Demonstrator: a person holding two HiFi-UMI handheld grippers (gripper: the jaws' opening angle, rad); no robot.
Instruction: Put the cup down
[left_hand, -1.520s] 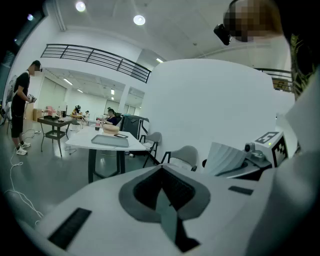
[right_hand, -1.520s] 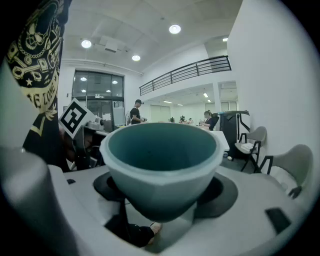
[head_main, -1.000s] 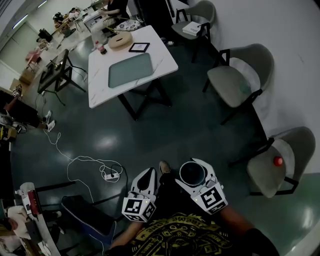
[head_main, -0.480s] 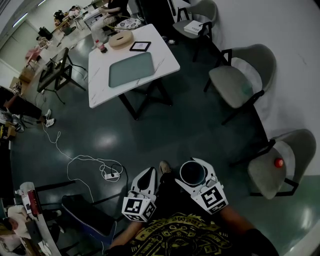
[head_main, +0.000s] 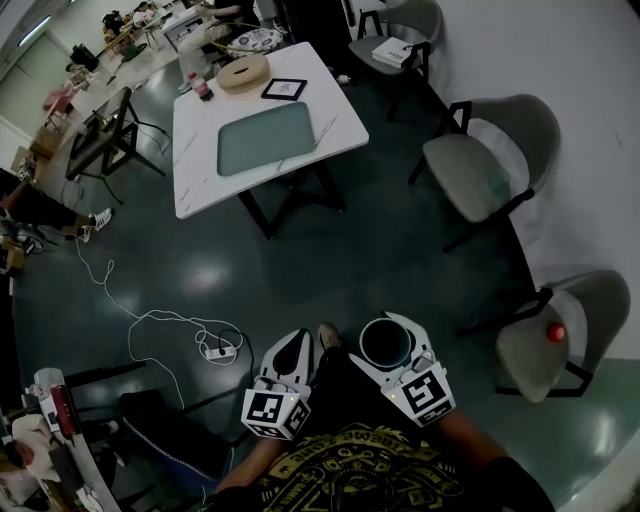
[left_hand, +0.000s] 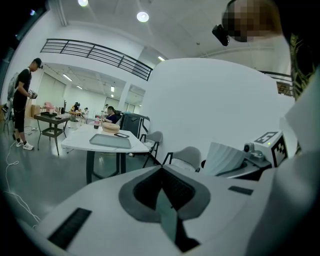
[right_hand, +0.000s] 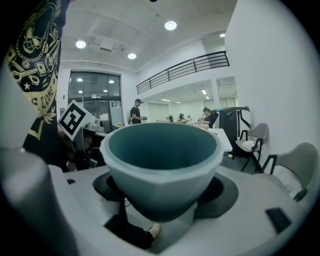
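Floor at left: a white cable (head_main: 150, 320) is seen looping over the dark floor (head_main: 400, 250) to a power strip (head_main: 222, 350); its far end is lost toward the left edge
Table: a white table (head_main: 200, 180) is seen in the upper left, with a grey-green tray (head_main: 268, 137) laid flat on it; the things at its far end are too small to be told
Left gripper: the left gripper (head_main: 296, 345) is held low over the floor, its jaws brought together on nothing but each other; the hand on it is not made out behind the marker cube (head_main: 272, 412)
Person: only a patterned shirt (head_main: 350, 470) and parts of both forearms are shown, cut off by the lower edge
Right gripper: the right gripper (head_main: 388, 352) is held just beside the left one, its jaws spread wide and clamped on the lower body of the cup
Cup: the cup (head_main: 384, 340) is held upright, mouth up, in the air above the floor, well apart from the table; its foot is hidden between the jaws
Chairs: grey chairs (head_main: 480, 170) are lined along the wall (head_main: 560, 80) at the right; on the nearest seat a small red thing (head_main: 556, 332) is seen, too small to be named
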